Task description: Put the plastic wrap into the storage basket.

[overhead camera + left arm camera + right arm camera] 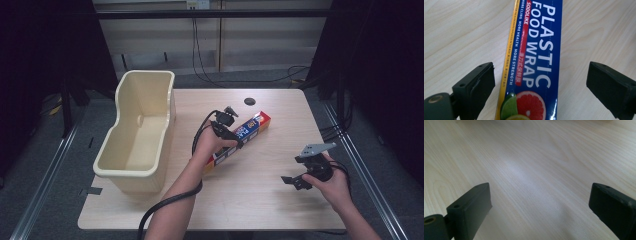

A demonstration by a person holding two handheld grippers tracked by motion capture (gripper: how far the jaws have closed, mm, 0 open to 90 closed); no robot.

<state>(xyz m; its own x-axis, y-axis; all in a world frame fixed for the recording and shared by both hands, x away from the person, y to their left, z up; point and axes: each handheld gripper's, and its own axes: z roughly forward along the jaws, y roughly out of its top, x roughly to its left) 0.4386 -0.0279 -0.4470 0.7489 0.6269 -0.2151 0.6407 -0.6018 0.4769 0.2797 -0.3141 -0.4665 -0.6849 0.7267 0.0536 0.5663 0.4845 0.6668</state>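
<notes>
The table [260,200] was a pale wood-grain slab with rounded corners and a small dark round hole near its far edge. On its left side stood a cream plastic bin [136,131], deep, smooth-walled and waisted in outline, with a rolled rim. A long, narrow plastic wrap box [243,134] lay flat and slantwise near the table's middle, just right of the bin: glossy blue cardboard with white lettering, a yellow edge stripe and printed citrus slices.

The left gripper [231,131] hung over the middle of the box; in the left gripper view its blocky matte black fingers [477,86] were spread, straddling the box on either side with bare wood showing between each pad and the cardboard. The right gripper [300,179], well apart toward the table's right edge, had its fingers [472,206] spread wide over bare wood.
</notes>
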